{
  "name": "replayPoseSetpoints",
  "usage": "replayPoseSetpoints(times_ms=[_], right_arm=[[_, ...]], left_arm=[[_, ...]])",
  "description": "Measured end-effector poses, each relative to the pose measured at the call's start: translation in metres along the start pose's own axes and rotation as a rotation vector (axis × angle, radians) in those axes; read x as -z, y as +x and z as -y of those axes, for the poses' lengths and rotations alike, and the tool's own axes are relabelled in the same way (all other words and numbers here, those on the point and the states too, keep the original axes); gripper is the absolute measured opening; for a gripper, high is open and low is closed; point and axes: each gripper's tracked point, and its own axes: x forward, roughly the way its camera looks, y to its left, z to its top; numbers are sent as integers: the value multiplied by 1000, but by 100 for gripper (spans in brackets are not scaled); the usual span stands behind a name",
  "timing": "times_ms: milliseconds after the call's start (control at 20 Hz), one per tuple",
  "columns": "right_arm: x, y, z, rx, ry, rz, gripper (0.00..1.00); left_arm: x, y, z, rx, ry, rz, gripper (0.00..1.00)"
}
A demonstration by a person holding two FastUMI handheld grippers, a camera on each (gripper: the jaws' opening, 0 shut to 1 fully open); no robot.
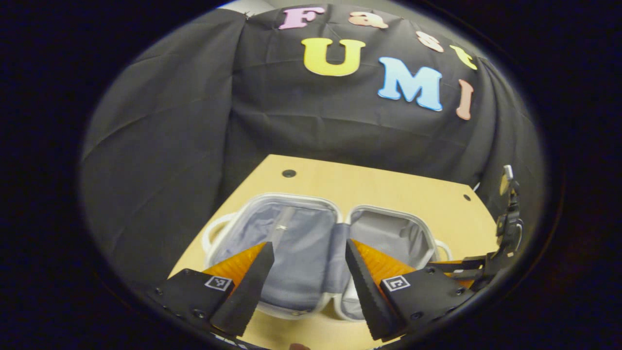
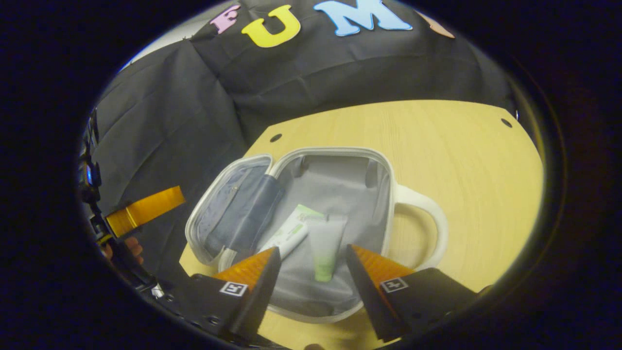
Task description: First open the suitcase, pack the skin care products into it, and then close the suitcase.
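A small white suitcase (image 1: pixel 335 233) with grey lining lies open flat on the wooden table, both halves showing. In the right gripper view two skin care tubes rest in its right half (image 2: pixel 340 180): a white-green tube (image 2: pixel 291 231) and a frosted tube with a green cap (image 2: pixel 326 248). My right gripper (image 2: pixel 311 287) hovers open just above that half, near the tubes. My left gripper (image 1: pixel 308 277) is open over the hinge of the case, holding nothing. The other gripper (image 1: pixel 505 243) shows at the right edge of the left gripper view.
The light wooden table (image 2: pixel 461 155) has screw holes near its far corners (image 1: pixel 289 173). Black cloth hangs behind and to the left. The suitcase's white handle (image 2: pixel 427 218) sticks out to the right. The other gripper's orange finger (image 2: pixel 146 209) and a hand (image 2: pixel 129 248) sit at left.
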Motion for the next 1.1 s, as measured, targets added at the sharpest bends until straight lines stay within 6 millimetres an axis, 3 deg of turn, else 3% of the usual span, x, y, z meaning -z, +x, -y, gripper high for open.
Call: replayPoseSetpoints(times_ms=[50, 100, 250, 300, 400, 500, 550, 700, 850, 1000, 1050, 1100], right_arm=[[-9, -6, 4, 24, -29, 40, 92], [-17, -16, 6, 44, -54, 74, 94], [-46, -50, 13, 104, -94, 203, 94], [-65, -76, 24, 167, -126, 291, 94], [-84, -102, 37, 245, -167, 374, 94], [-113, -143, 56, 369, -223, 489, 94], [-122, -160, 63, 411, -228, 522, 94], [-132, -183, 75, 475, -214, 548, 94], [-134, -190, 82, 502, -174, 530, 94], [-135, -191, 86, 508, -153, 518, 94], [-136, -192, 87, 511, -149, 519, 94], [-136, -193, 89, 516, -146, 519, 94]], left_arm=[[-1, -3, -17, -26, -16, 1, 96], [-2, -4, -34, -46, -29, 2, 97], [-6, 3, -99, -118, -49, -8, 97], [-13, 14, -133, -134, -60, -27, 96], [-21, 29, -160, -127, -71, -52, 97], [-21, 65, -192, -96, -109, -122, 97], [-19, 79, -201, -81, -127, -145, 97], [3, 123, -214, -1, -225, -240, 97], [35, 165, -229, 20, -342, -315, 97], [47, 179, -220, 74, -458, -328, 96], [51, 183, -218, 79, -502, -334, 92], [52, 185, -222, 72, -517, -324, 77]])
